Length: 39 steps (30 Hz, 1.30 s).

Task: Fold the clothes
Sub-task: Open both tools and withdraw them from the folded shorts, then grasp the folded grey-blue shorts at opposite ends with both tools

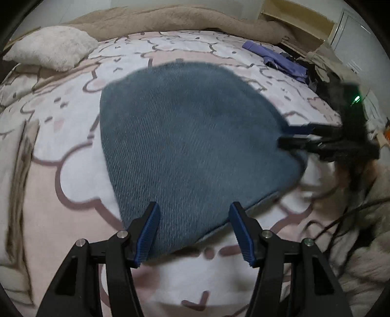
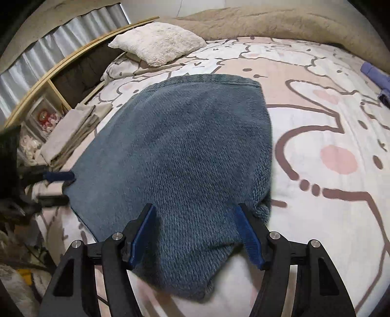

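A blue-grey fleece garment lies folded flat on the cartoon-print bed sheet; it also shows in the right wrist view. My left gripper is open, its jaws wide apart over the garment's near edge. My right gripper is open, its jaws straddling the garment's near corner. The right gripper shows in the left wrist view at the garment's right edge. The left gripper shows in the right wrist view at the garment's left corner.
A fluffy white pillow and a beige blanket lie at the head of the bed. A purple garment lies at the far right. Folded beige clothes sit at the left edge by a wooden shelf.
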Available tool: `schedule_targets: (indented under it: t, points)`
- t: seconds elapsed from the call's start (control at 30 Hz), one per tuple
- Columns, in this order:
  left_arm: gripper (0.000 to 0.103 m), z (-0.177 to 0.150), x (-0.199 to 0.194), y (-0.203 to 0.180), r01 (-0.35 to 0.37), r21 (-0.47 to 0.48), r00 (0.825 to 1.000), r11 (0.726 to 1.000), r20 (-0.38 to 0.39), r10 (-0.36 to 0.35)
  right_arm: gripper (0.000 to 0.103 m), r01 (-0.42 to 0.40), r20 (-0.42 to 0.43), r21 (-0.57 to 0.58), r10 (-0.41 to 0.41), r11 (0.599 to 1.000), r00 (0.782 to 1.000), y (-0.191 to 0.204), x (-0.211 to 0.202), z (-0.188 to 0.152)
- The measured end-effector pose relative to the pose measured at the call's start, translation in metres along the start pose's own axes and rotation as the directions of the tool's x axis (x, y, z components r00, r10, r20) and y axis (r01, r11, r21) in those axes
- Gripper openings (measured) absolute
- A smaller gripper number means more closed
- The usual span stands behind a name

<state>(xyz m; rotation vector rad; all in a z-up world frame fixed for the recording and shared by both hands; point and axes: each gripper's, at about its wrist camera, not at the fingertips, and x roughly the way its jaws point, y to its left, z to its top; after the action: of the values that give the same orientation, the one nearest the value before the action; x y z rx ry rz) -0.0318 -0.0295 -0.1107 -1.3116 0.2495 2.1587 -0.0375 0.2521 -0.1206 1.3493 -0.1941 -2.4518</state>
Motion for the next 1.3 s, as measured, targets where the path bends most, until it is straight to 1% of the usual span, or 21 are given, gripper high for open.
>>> schedule_targets:
  t: [0.1,0.17,0.23,0.27,0.33,0.4,0.43,0.47,0.5,0.53,0.57,0.6,0.63,0.67,0.8,0.9,0.97,1.1,1.17,1.23,1.3]
  points:
    - [0.059,-0.007,-0.004,0.003,-0.027,0.017,0.999,1.000,0.032,0.026,0.067,0.057,-0.008,0.005,-0.057,0.998,0.998,-0.003,-0.011,-0.008]
    - [0.059,-0.008,-0.016,0.005,-0.054,0.022,0.997,0.998,0.050,0.053,0.067,0.095,-0.013,0.008,-0.094,0.995,0.995,-0.005,-0.018,-0.014]
    - [0.059,-0.009,-0.030,0.009,-0.103,0.039,0.992,0.994,0.072,0.100,0.067,0.132,-0.018,0.011,-0.132,0.991,0.991,-0.007,-0.025,-0.020]
    - [0.059,-0.010,-0.037,0.011,-0.138,0.055,0.987,0.989,0.087,0.133,0.067,0.151,-0.021,0.013,-0.151,0.988,0.988,-0.008,-0.028,-0.022]
    - [0.059,-0.014,-0.051,0.010,-0.224,0.108,0.970,0.969,0.124,0.210,0.067,0.182,0.001,0.029,-0.183,0.983,0.983,-0.009,-0.040,-0.028]
    - [0.059,-0.021,-0.063,0.002,-0.315,0.181,0.943,0.932,0.170,0.285,0.067,0.219,0.022,0.037,-0.220,0.975,0.975,-0.007,-0.051,-0.034]
    - [0.059,-0.027,-0.067,-0.005,-0.352,0.223,0.930,0.909,0.191,0.313,0.067,0.250,0.046,0.037,-0.251,0.968,0.967,-0.004,-0.056,-0.037]
    - [0.059,-0.033,-0.069,-0.014,-0.383,0.271,0.918,0.883,0.212,0.334,0.067,0.281,0.073,0.038,-0.283,0.959,0.956,-0.001,-0.061,-0.041]
    - [0.059,-0.040,-0.068,-0.024,-0.418,0.322,0.904,0.850,0.237,0.354,0.067,0.312,0.100,0.039,-0.315,0.949,0.944,0.002,-0.066,-0.044]
    - [0.059,-0.049,-0.065,-0.035,-0.453,0.375,0.888,0.809,0.267,0.373,0.067,0.355,0.124,0.040,-0.357,0.934,0.926,0.006,-0.070,-0.049]
    - [0.059,-0.057,-0.061,-0.046,-0.487,0.425,0.871,0.763,0.298,0.390,0.067,0.405,0.141,0.038,-0.406,0.914,0.903,0.010,-0.071,-0.055]
    - [0.059,-0.065,-0.058,-0.057,-0.519,0.471,0.854,0.713,0.330,0.403,0.067,0.426,0.145,0.033,-0.426,0.904,0.893,0.011,-0.071,-0.059]
    - [0.059,-0.071,-0.052,-0.065,-0.542,0.507,0.840,0.670,0.349,0.416,0.067,0.441,0.147,0.028,-0.440,0.897,0.886,0.011,-0.070,-0.063]
    - [0.059,-0.075,-0.043,-0.069,-0.558,0.536,0.830,0.633,0.358,0.429,0.067,0.450,0.142,0.029,-0.449,0.893,0.882,0.012,-0.068,-0.066]
    - [0.059,-0.089,-0.010,-0.087,-0.609,0.639,0.785,0.470,0.400,0.474,0.067,0.451,0.091,0.032,-0.452,0.892,0.887,0.012,-0.056,-0.082]
    - [0.059,-0.096,0.010,-0.086,-0.618,0.692,0.764,0.373,0.418,0.491,0.067,0.470,0.068,0.020,-0.470,0.883,0.880,0.011,-0.052,-0.094]
    - [0.059,-0.099,0.024,-0.081,-0.618,0.721,0.750,0.314,0.422,0.509,0.067,0.477,0.045,0.033,-0.478,0.878,0.877,0.008,-0.051,-0.101]
    - [0.059,-0.101,0.044,-0.074,-0.609,0.763,0.733,0.215,0.439,0.519,0.068,0.436,0.020,0.093,-0.440,0.895,0.898,-0.002,-0.052,-0.109]
    - [0.059,-0.100,0.053,-0.073,-0.603,0.780,0.726,0.168,0.449,0.522,0.069,0.433,0.020,0.100,-0.437,0.896,0.899,-0.003,-0.052,-0.110]
    - [0.059,-0.098,0.061,-0.074,-0.605,0.786,0.715,0.129,0.465,0.522,0.070,0.442,0.017,0.093,-0.445,0.892,0.895,-0.001,-0.050,-0.110]
    - [0.059,-0.093,0.068,-0.073,-0.616,0.781,0.701,0.104,0.484,0.523,0.070,0.449,0.018,0.087,-0.452,0.889,0.892,0.000,-0.049,-0.111]
